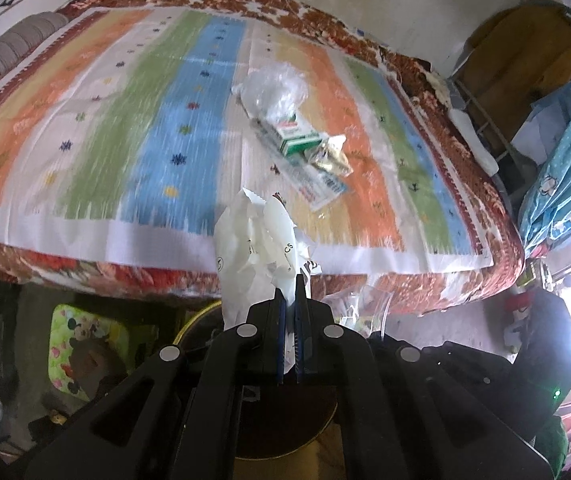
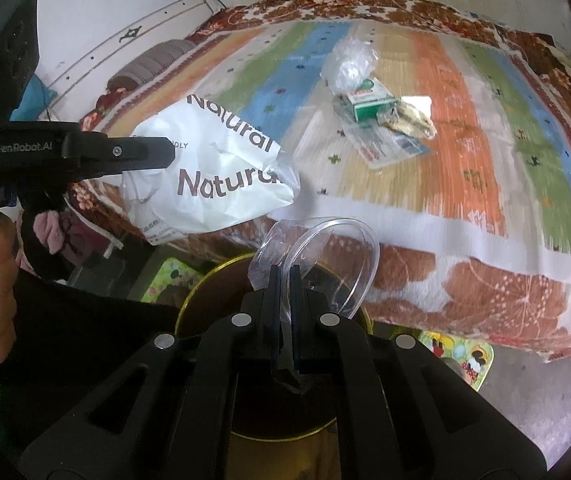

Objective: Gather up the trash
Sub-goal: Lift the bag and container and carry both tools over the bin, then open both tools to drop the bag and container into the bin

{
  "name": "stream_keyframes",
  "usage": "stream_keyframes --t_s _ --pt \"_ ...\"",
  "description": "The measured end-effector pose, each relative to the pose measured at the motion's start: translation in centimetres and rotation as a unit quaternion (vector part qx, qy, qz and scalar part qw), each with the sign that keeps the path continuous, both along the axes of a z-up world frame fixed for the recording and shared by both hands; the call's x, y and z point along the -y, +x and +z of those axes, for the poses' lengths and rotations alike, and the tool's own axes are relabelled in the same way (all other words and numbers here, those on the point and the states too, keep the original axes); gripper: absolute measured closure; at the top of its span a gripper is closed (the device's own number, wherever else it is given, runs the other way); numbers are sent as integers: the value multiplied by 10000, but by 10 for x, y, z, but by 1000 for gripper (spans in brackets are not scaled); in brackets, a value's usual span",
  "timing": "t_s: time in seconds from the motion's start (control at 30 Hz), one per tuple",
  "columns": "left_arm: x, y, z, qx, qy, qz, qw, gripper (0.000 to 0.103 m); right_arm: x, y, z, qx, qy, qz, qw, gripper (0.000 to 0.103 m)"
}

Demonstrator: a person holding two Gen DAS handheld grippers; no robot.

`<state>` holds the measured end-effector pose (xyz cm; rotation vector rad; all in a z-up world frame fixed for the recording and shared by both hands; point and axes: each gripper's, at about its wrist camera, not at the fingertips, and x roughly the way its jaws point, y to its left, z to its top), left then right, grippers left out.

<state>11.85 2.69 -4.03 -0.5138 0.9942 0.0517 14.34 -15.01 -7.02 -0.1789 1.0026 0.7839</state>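
My left gripper (image 1: 290, 280) is shut on a crumpled white paper bag (image 1: 257, 244) printed "Natural", held above a round gold-rimmed bin (image 2: 205, 292) beside the bed; bag and gripper also show in the right wrist view (image 2: 213, 168). My right gripper (image 2: 284, 270) is shut on a clear plastic lid (image 2: 325, 256) over the same bin. On the striped bedspread lie a crumpled clear plastic bag (image 1: 273, 92), a green and white box (image 1: 295, 138), a gold wrapper (image 1: 331, 156) and a flat printed packet (image 1: 317, 184).
The bed (image 1: 85, 120) with a striped cover and floral quilt fills the view. A grey bolster (image 1: 17, 44) lies at its far left. A cartoon-print mat (image 1: 85, 344) is on the floor. Hanging clothes and a blue curtain (image 1: 565, 140) stand at right.
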Motion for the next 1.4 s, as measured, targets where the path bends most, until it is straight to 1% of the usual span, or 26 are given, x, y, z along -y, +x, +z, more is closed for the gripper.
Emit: stream_keyframes --t_s 0.3,0.47,0.57,0.73,0.83,0.9,0.97,1.1,1.3,1.33,1.4 --pt "8 -10 -18 -356 198 55 9992 100 2 -12 -21 -308 -170 14 9994 99" --pt "10 -15 -30 -551 30 123 9984 100 2 -17 -33 -493 -272 6 9984 99" --pt "11 -19 -37 -678 99 202 9974 100 2 -19 -41 -628 -330 -20 9975 99" --pt "14 -18 -49 -876 29 222 9959 100 0 -22 -53 -801 -461 -4 9957 99" --pt "17 -18 -55 -978 53 173 9950 100 -2 -24 -61 -962 -511 13 9940 99" --pt "19 -17 -60 -1044 87 198 9943 100 -2 -25 -69 -1176 -468 15 9920 99" --pt "19 -17 -66 -1137 55 206 9933 100 -3 -27 -74 -1324 -449 6 9902 99" --pt "19 -15 -75 -1287 -24 273 9913 100 -5 -27 -82 -1445 -499 -20 9882 99" --pt "19 -10 -89 -1492 -159 329 9881 100 -3 -22 -97 -1668 -602 -206 9839 99" --pt "19 -9 -91 -1511 -218 343 9877 100 -2 -21 -99 -1698 -599 -263 9833 98" --pt "17 -8 -94 -1538 -343 401 9867 97 0 -17 -104 -1768 -603 -400 9816 84"
